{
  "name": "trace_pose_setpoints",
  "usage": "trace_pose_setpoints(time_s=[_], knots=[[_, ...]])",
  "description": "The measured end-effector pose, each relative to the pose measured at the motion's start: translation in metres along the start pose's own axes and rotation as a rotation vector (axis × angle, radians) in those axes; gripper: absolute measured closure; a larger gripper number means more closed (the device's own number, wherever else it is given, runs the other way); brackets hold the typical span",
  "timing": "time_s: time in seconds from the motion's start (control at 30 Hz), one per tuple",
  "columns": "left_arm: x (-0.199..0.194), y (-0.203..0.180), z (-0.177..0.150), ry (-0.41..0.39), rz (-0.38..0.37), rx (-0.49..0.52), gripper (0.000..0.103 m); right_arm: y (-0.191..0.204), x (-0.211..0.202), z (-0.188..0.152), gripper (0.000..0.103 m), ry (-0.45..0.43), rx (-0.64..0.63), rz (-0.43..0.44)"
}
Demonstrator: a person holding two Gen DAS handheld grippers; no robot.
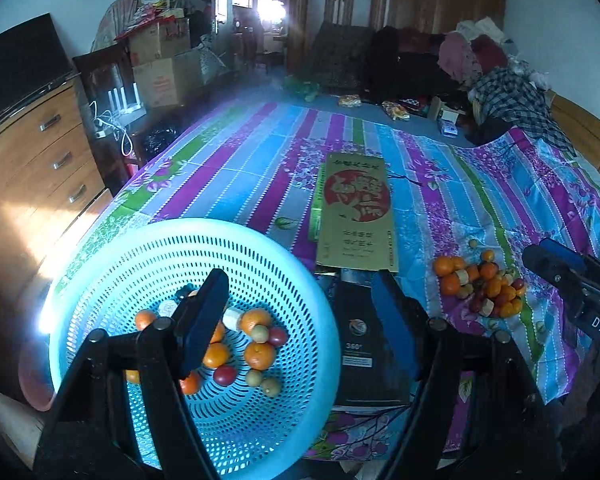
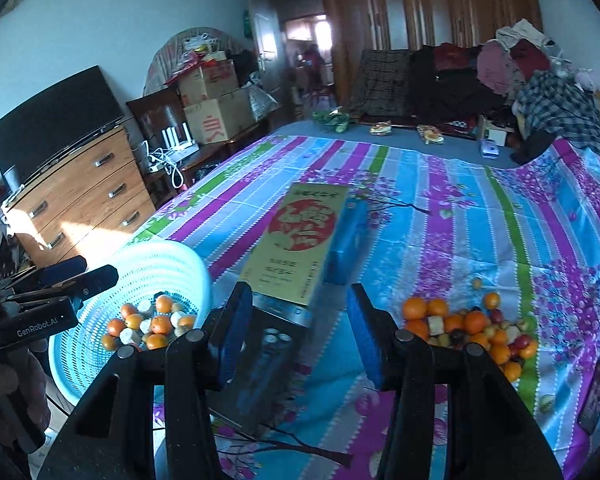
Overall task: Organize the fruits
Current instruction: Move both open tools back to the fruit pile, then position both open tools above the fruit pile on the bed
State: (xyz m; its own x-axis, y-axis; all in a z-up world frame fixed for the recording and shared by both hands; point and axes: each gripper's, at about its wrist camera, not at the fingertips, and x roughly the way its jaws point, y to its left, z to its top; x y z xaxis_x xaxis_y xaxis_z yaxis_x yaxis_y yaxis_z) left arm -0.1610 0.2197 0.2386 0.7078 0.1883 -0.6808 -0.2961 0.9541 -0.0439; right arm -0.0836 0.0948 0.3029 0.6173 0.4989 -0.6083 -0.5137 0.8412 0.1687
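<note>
1. The left gripper (image 1: pixel 300 312) hangs with its blue fingers spread wide and nothing between them; its left finger sits over the basket, its right finger over a dark box.
2. The right gripper (image 2: pixel 296 328) is likewise spread and holds nothing, poised above the dark box (image 2: pixel 260 364) between basket and fruit pile.
3. Under the left gripper, the light-blue perforated basket (image 1: pixel 284 264) holds oranges, small red and green fruits and a few pale pieces (image 1: pixel 256 344).
4. The dark box touches a gold box (image 1: pixel 356 216) with a red round emblem, lying flat on the striped floral cloth (image 1: pixel 236 168).
5. To the right, well apart from the basket, a loose fruit pile (image 2: pixel 472 332) rests on the cloth; which small fruits they are is hard to tell.
</note>
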Motion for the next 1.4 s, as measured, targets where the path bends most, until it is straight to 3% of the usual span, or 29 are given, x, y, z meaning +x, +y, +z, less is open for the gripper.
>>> trace_pose_setpoints(time_s=[0.17,0.23,0.27,0.77,0.93,1.13,1.23,1.33,1.4], knots=[[-0.001,-0.024,0.001,0.001,-0.024,0.037,0.028,-0.022,-0.012,-0.006,0.047,-0.004,0.015,-0.029],[0.0,-0.035,-0.001,0.007,-0.033,0.047,0.028,-0.031,-0.016,-0.01,0.036,-0.002,0.022,-0.037],[0.002,-0.041,-0.001,0.011,-0.037,0.057,0.028,-0.034,-0.017,-0.012,0.035,-0.002,0.025,-0.041],[0.03,-0.126,-0.011,0.1,-0.126,0.171,0.028,-0.12,-0.027,-0.048,0.035,0.024,0.155,-0.089],[0.051,-0.152,-0.019,0.156,-0.179,0.207,0.027,-0.163,-0.026,-0.076,0.035,0.048,0.213,-0.132],[0.102,-0.185,-0.04,0.249,-0.261,0.238,0.028,-0.222,-0.019,-0.125,0.035,0.146,0.32,-0.194],[0.133,-0.198,-0.05,0.299,-0.292,0.224,0.031,-0.244,-0.017,-0.142,0.035,0.171,0.342,-0.212],[0.156,-0.22,-0.064,0.365,-0.361,0.251,0.048,-0.261,-0.014,-0.157,0.035,0.189,0.348,-0.23],[0.164,-0.236,-0.073,0.388,-0.4,0.287,0.05,-0.274,-0.009,-0.169,0.036,0.215,0.373,-0.232]])
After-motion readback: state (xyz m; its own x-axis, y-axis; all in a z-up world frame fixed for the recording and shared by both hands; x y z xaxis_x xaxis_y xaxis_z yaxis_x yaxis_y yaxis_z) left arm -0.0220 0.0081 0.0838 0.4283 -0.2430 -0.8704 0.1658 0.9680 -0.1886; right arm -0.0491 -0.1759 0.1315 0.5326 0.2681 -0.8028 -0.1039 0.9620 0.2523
